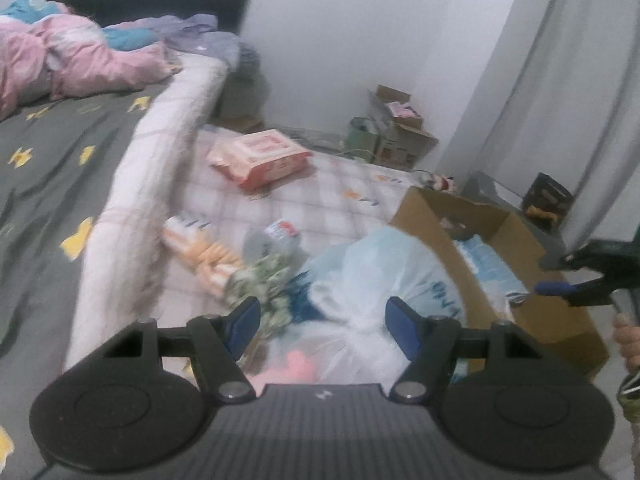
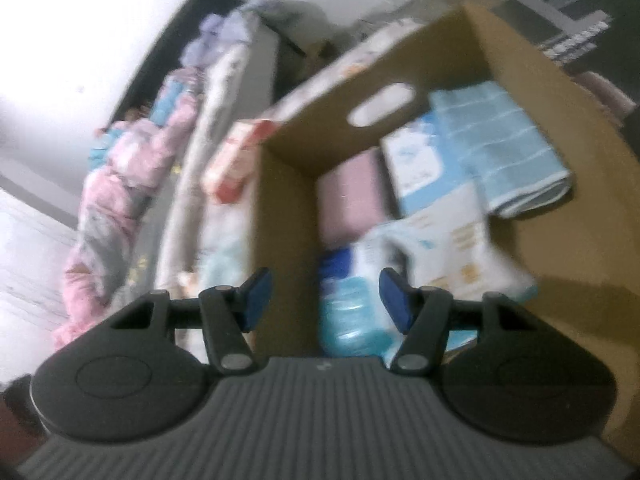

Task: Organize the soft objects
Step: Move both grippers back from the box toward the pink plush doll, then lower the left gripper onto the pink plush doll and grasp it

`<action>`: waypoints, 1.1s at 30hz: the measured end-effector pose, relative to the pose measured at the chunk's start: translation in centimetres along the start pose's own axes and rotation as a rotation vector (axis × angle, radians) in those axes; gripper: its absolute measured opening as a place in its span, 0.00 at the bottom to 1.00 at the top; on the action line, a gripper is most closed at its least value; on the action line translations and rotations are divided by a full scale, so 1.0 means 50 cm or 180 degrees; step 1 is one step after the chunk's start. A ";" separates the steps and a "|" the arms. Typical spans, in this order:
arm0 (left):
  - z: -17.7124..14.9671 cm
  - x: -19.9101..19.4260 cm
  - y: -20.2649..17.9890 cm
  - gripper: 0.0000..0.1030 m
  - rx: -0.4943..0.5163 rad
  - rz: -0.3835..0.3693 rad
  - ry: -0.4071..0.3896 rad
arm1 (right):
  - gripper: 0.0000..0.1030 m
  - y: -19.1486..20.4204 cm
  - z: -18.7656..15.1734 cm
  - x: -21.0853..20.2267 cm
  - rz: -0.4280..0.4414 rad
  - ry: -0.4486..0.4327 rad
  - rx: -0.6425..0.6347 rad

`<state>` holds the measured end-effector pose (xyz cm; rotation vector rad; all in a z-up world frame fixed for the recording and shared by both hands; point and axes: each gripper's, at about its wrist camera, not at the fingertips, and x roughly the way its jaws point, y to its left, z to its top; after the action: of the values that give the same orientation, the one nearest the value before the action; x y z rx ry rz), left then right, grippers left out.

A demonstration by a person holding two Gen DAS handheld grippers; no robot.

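My left gripper (image 1: 322, 322) is open and empty above a pale translucent plastic bag (image 1: 372, 276) of soft items on the floor mat, with a green patterned cloth (image 1: 262, 278) just left of it. My right gripper (image 2: 324, 300) is open and empty over the near wall of a cardboard box (image 2: 280, 208). It also shows at the right edge of the left wrist view (image 1: 560, 276). The box holds a folded blue towel (image 2: 504, 152), a pink cloth (image 2: 350, 196) and soft packs (image 2: 424, 160). The same box shows in the left wrist view (image 1: 432, 216).
A bed (image 1: 60, 168) with a grey starred cover and pink bedding (image 1: 76, 64) fills the left. A pink wipes pack (image 1: 260, 156) and an orange-white pack (image 1: 204, 252) lie on the checked floor mat (image 1: 320, 200). More boxes (image 1: 400, 132) stand by the wall; a curtain (image 1: 560, 80) hangs right.
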<state>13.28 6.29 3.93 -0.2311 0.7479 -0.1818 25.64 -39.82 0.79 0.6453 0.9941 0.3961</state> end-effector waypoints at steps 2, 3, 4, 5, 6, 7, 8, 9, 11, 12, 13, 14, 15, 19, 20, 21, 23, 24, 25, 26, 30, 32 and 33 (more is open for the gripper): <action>-0.022 -0.009 0.013 0.68 -0.0018 0.0038 0.0000 | 0.58 0.036 -0.023 0.002 0.0169 0.0022 -0.0043; -0.034 -0.013 0.018 0.68 -0.0013 0.0057 0.0010 | 0.58 0.054 -0.036 0.006 0.0261 0.0052 -0.0078; -0.045 -0.015 0.022 0.68 -0.0004 0.0075 0.0018 | 0.58 0.072 -0.050 0.008 0.0352 0.0080 -0.0102; -0.056 -0.019 0.025 0.68 0.0004 0.0096 0.0018 | 0.58 0.091 -0.064 0.015 0.0443 0.0120 -0.0131; -0.067 -0.024 0.029 0.68 0.0010 0.0112 0.0013 | 0.58 0.112 -0.078 0.023 0.0535 0.0165 -0.0163; -0.077 -0.027 0.034 0.68 0.0005 0.0125 0.0012 | 0.58 0.137 -0.095 0.034 0.0626 0.0215 -0.0200; -0.088 -0.031 0.038 0.68 -0.0004 0.0128 0.0018 | 0.58 0.157 -0.109 0.047 0.0697 0.0270 -0.0236; -0.098 -0.034 0.043 0.68 -0.0005 0.0120 0.0026 | 0.58 0.180 -0.125 0.063 0.0767 0.0338 -0.0278; -0.115 -0.037 0.050 0.68 0.0011 0.0135 0.0044 | 0.59 0.223 -0.161 0.095 0.0859 0.0480 -0.0363; -0.125 -0.040 0.051 0.68 0.0043 0.0158 0.0043 | 0.59 0.241 -0.181 0.111 0.0885 0.0553 -0.0401; -0.135 -0.043 0.051 0.68 0.0090 0.0180 0.0033 | 0.59 0.257 -0.200 0.129 0.0898 0.0623 -0.0429; -0.145 -0.044 0.050 0.68 0.0148 0.0202 0.0025 | 0.59 0.271 -0.218 0.146 0.0902 0.0695 -0.0459; -0.153 -0.044 0.051 0.68 0.0185 0.0209 0.0033 | 0.59 0.281 -0.236 0.162 0.0903 0.0745 -0.0474; -0.180 -0.028 0.053 0.68 0.0234 0.0112 0.0115 | 0.59 0.291 -0.306 0.215 0.0703 0.0851 -0.0450; -0.185 -0.020 0.056 0.68 0.0237 0.0084 0.0133 | 0.59 0.290 -0.320 0.225 0.0659 0.0881 -0.0425; -0.189 -0.011 0.060 0.68 0.0241 0.0055 0.0158 | 0.59 0.287 -0.334 0.234 0.0625 0.0899 -0.0380; -0.193 0.010 0.066 0.68 0.0245 0.0038 0.0223 | 0.59 0.283 -0.355 0.253 0.0555 0.0902 -0.0330; -0.195 0.021 0.069 0.68 0.0263 0.0031 0.0260 | 0.59 0.282 -0.364 0.260 0.0496 0.0870 -0.0325; -0.195 0.032 0.072 0.68 0.0281 0.0036 0.0294 | 0.59 0.280 -0.371 0.271 0.0434 0.0834 -0.0330; -0.196 0.042 0.073 0.68 0.0298 0.0058 0.0323 | 0.59 0.281 -0.376 0.275 0.0372 0.0794 -0.0334; -0.194 0.064 0.085 0.71 0.0261 -0.0157 0.0380 | 0.61 0.260 -0.397 0.307 0.0280 0.0731 -0.0187; -0.191 0.073 0.088 0.69 0.0202 -0.0261 0.0443 | 0.62 0.248 -0.400 0.333 0.0254 0.0772 -0.0101; -0.192 0.073 0.086 0.70 0.0186 -0.0290 0.0462 | 0.62 0.244 -0.404 0.343 0.0254 0.0794 -0.0068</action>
<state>9.66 8.17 -6.44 -0.1979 0.8755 -0.3089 16.43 -14.31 -9.94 0.6276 1.2017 0.5669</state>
